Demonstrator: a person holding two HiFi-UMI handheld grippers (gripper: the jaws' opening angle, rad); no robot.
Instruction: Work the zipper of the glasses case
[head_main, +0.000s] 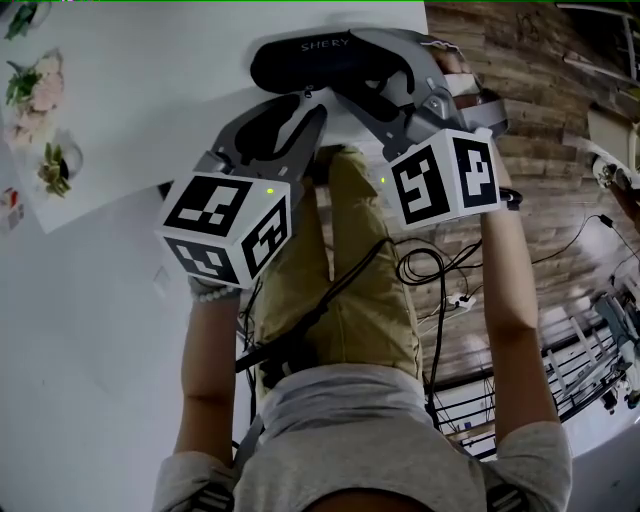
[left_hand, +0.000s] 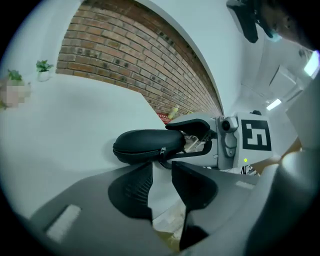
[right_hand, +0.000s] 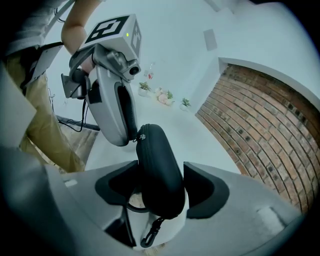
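The black glasses case (head_main: 310, 60) (left_hand: 145, 145) (right_hand: 160, 170) sits at the near edge of the white table (head_main: 150, 90), lying crosswise in front of the person. White lettering shows on its upper shell. No view shows whether the case rests on the table or hangs just above it.

The right gripper (head_main: 352, 70) (left_hand: 182, 140) (right_hand: 160, 180) is clamped on the right end of the case, one pad pressing on each shell. In the right gripper view the case runs out from between the pads, away from the camera. A small black carabiner clip (right_hand: 149, 235) hangs from the case's near end, below the jaws.

The left gripper (head_main: 295, 105) (left_hand: 161, 175) (right_hand: 131, 137) comes at the case from the person's side, its tips at the zipper line near the middle of the case. Its jaws stand a narrow gap apart, and pale table surface shows through the gap. The zipper pull (left_hand: 162, 151) (right_hand: 142, 134) sits on the case's seam just beyond the tips, in line with the gap, with no pad visibly pressing on it.

Past the far side of the case the table stretches away to a brick wall (left_hand: 125, 55). Well to the left of the case stand small potted plants (head_main: 40, 110). Below the case in the head view are the person's khaki trousers (head_main: 370, 290).
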